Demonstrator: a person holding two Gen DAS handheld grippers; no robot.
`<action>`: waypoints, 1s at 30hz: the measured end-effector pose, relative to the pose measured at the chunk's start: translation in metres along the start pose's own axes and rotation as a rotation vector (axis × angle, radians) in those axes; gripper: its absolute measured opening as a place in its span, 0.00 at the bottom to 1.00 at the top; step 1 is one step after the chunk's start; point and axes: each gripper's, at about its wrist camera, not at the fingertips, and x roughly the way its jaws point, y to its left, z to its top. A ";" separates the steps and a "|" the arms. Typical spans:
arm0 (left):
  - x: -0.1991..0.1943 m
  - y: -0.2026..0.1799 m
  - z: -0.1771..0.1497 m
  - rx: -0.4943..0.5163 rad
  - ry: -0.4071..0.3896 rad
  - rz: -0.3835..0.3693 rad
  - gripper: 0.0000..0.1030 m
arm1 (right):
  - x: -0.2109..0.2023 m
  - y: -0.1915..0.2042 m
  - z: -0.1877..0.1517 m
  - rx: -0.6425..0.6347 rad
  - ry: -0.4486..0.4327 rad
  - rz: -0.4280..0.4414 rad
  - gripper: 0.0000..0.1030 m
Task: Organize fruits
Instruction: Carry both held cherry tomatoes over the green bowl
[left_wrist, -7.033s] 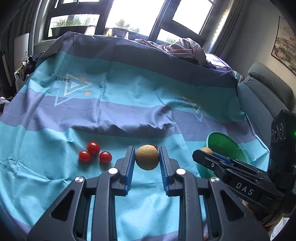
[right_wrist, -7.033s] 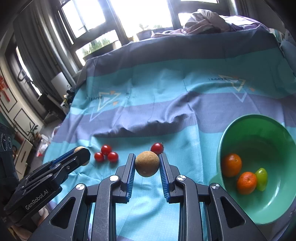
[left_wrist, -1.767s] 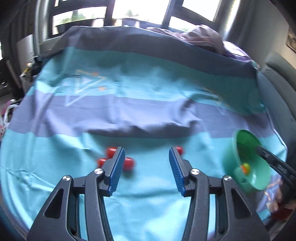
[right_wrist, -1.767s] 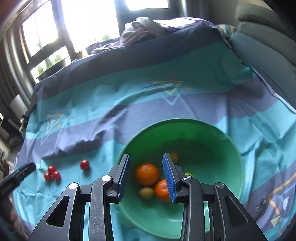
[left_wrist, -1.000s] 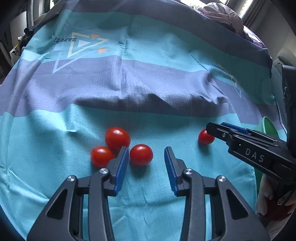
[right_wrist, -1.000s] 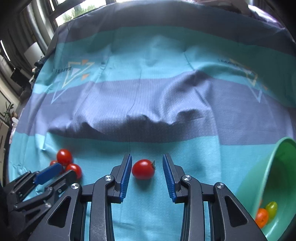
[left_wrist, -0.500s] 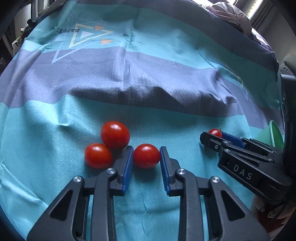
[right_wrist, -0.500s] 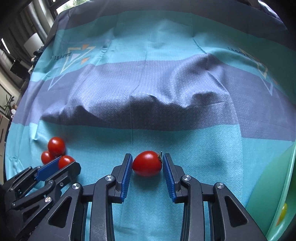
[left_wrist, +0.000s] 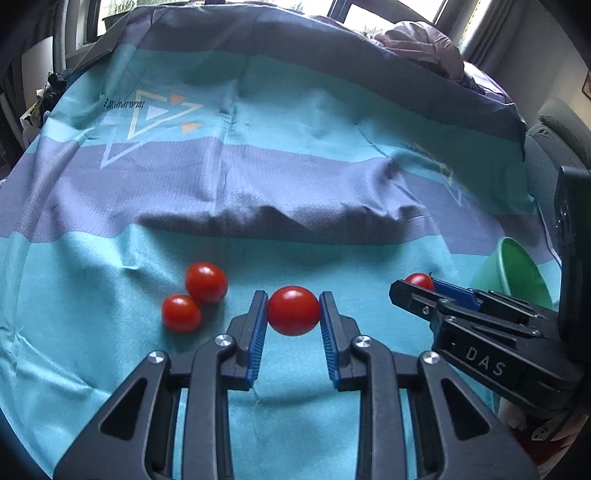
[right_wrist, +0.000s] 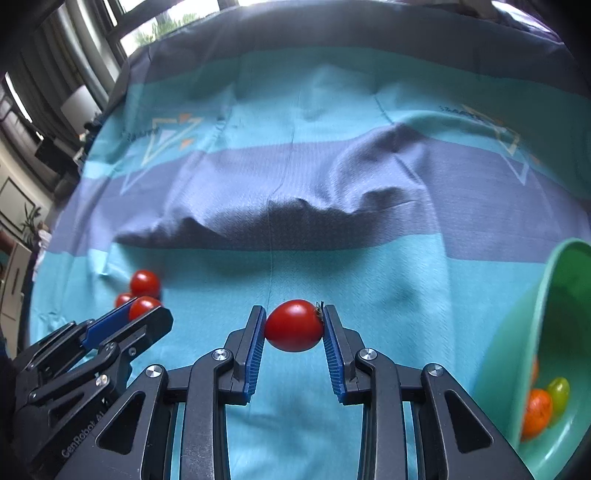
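Note:
My left gripper (left_wrist: 293, 314) is shut on a red cherry tomato (left_wrist: 293, 311), held just above the teal and purple cloth (left_wrist: 258, 177). Two more red tomatoes (left_wrist: 205, 282) (left_wrist: 181, 313) lie touching each other to its left. My right gripper (right_wrist: 293, 326) is shut on another red tomato (right_wrist: 293, 325) with its stem end against the right finger. The right gripper also shows in the left wrist view (left_wrist: 417, 286), to the right. The left gripper shows in the right wrist view (right_wrist: 144, 312), to the left. A green bowl (right_wrist: 535, 332) at the right holds orange and green fruit.
The cloth has a raised fold (left_wrist: 280, 218) across the middle, behind the tomatoes. A grey sofa (left_wrist: 554, 147) stands at the far right. Crumpled clothes (left_wrist: 417, 48) lie at the cloth's far edge, below the windows.
Both grippers have closed on their tomatoes and lifted them a little off the cloth. The two tomatoes on the left have stayed put.

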 end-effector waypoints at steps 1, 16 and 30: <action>-0.007 -0.005 -0.001 0.006 -0.017 -0.011 0.27 | -0.008 -0.002 -0.002 0.008 -0.015 0.002 0.31; -0.073 -0.072 -0.012 0.119 -0.170 -0.099 0.27 | -0.104 -0.028 -0.030 0.076 -0.266 0.033 0.31; -0.073 -0.162 -0.019 0.229 -0.169 -0.179 0.27 | -0.156 -0.082 -0.043 0.171 -0.392 -0.021 0.31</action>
